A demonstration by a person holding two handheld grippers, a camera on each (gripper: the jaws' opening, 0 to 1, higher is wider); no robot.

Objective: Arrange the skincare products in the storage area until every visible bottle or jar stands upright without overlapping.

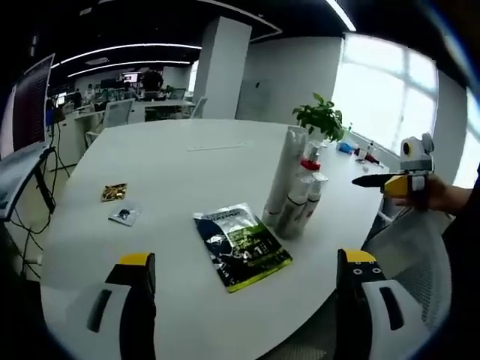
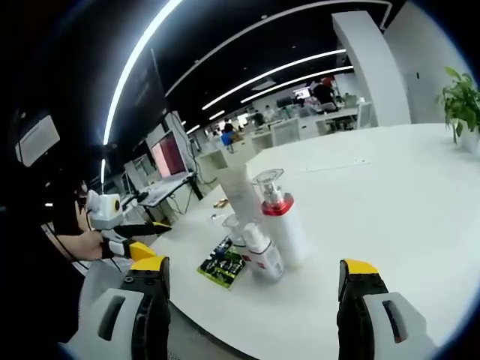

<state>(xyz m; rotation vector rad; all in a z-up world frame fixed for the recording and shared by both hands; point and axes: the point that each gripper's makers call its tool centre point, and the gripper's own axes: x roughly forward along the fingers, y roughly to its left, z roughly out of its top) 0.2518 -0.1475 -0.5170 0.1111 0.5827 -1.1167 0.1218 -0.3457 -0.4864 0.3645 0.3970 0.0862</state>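
Clearly, both grippers were spread wide and held nothing. In the left gripper view the left gripper [image 1: 244, 289] hung at the bottom, and the skincare bottles [image 1: 294, 187] stood upright and close together right of centre — beside a flat green packet [image 1: 241, 245]. In the right gripper view the right gripper [image 2: 251, 307] faced the same cluster at centre.

A round white table [image 1: 187, 161] fills the near scene; on it lie a dark green-printed packet [image 1: 241, 246] near the front, a small gold wrapper [image 1: 114, 192] and a silvery sachet [image 1: 124, 216] to the left; a potted plant [image 1: 322, 118] stands at the far right edge; desks and a white pillar [image 1: 223, 69] lie beyond.
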